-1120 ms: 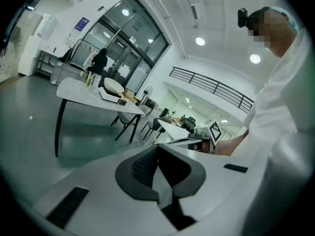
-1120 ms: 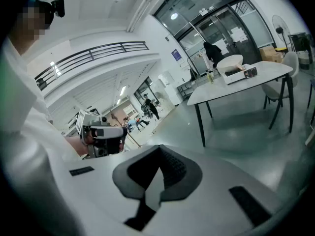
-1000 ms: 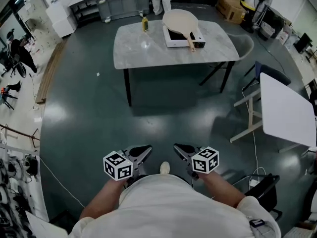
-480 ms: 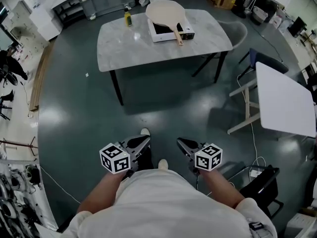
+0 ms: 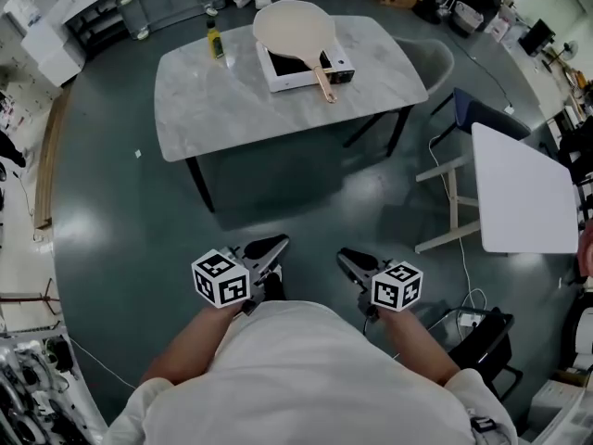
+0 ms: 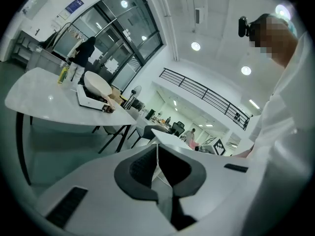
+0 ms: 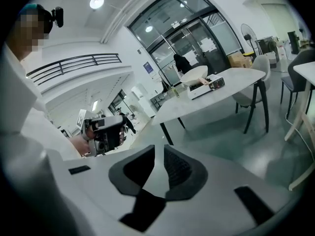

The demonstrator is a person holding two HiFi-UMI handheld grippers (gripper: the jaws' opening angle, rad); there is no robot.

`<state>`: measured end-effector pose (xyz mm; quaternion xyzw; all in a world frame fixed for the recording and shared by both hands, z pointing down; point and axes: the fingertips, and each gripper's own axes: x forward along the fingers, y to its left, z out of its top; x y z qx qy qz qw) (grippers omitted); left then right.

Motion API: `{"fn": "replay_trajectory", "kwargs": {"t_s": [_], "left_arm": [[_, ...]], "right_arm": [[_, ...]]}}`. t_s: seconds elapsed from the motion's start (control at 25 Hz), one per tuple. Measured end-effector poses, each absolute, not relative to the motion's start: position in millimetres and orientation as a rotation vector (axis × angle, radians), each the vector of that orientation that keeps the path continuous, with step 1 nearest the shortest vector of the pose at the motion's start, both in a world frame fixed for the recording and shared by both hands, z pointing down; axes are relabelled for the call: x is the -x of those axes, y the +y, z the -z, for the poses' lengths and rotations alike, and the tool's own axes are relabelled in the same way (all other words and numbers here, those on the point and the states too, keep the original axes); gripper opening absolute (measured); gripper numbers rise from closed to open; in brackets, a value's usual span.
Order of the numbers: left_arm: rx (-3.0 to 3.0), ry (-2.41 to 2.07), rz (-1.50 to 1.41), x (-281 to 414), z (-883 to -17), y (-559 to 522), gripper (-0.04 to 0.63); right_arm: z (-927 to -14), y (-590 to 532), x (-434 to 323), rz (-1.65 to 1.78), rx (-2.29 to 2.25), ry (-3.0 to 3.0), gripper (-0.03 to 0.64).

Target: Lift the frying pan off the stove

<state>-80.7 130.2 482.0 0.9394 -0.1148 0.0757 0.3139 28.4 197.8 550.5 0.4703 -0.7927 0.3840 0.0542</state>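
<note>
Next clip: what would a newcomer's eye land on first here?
The pale frying pan on the white stove, on the marble table at the top of the head view. Then the two claws low in front of the person, well short of the table: the left claw shut, the right claw with jaws that have just been opening, both empty.
</note>
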Motion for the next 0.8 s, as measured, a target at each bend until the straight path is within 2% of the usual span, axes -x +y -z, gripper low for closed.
{"fn": "replay_trajectory", "kwargs": {"t_s": [0.48, 0.8], "left_arm": [[-2.49, -0.156, -0.209, 69.8, -476.1, -15.1, 0.026], [-2.45, -0.085, -0.219, 36.3, -484.2, -64.8, 0.093]], "right_arm": [[-517.2, 35.9, -63.4, -1.145, -1.59, -2.356, 0.091], [-510.1, -21.2, -112.1, -1.197, -1.641, -2.328, 0.097]]}}
